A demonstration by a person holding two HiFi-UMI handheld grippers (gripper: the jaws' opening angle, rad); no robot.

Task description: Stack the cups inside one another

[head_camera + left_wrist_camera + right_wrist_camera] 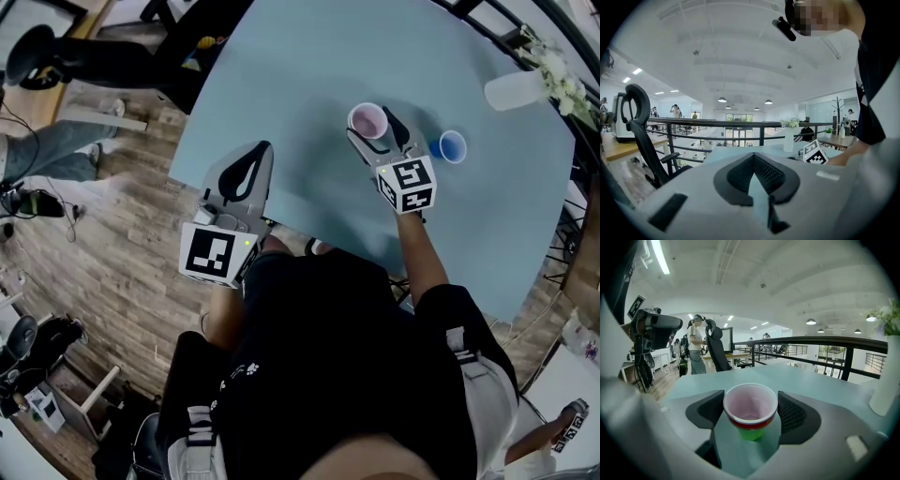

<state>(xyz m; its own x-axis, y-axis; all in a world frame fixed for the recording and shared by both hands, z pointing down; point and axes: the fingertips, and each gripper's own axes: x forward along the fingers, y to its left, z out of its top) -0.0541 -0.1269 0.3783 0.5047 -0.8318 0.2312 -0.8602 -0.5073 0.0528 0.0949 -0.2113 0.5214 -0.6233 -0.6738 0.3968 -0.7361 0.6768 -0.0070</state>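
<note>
A stack of cups (750, 411), pink nested in red nested in green, stands on the light blue table (309, 84). My right gripper (751, 414) holds the stack, with a dark pad against the rim on each side. From the head view the pink cup (367, 120) sits at the tips of the right gripper (379, 133). A single blue cup (452, 146) stands just to its right, apart from it. My left gripper (251, 167) hovers over the table's near left edge, its jaws closed together on nothing. Its view shows the left gripper (754, 165) shut.
A white vase (514, 90) with flowers (561, 77) stands at the table's far right; it is also in the right gripper view (886, 380). An office chair (640, 136) and a black railing (740, 124) lie beyond the table. A person's legs (47, 150) show at far left.
</note>
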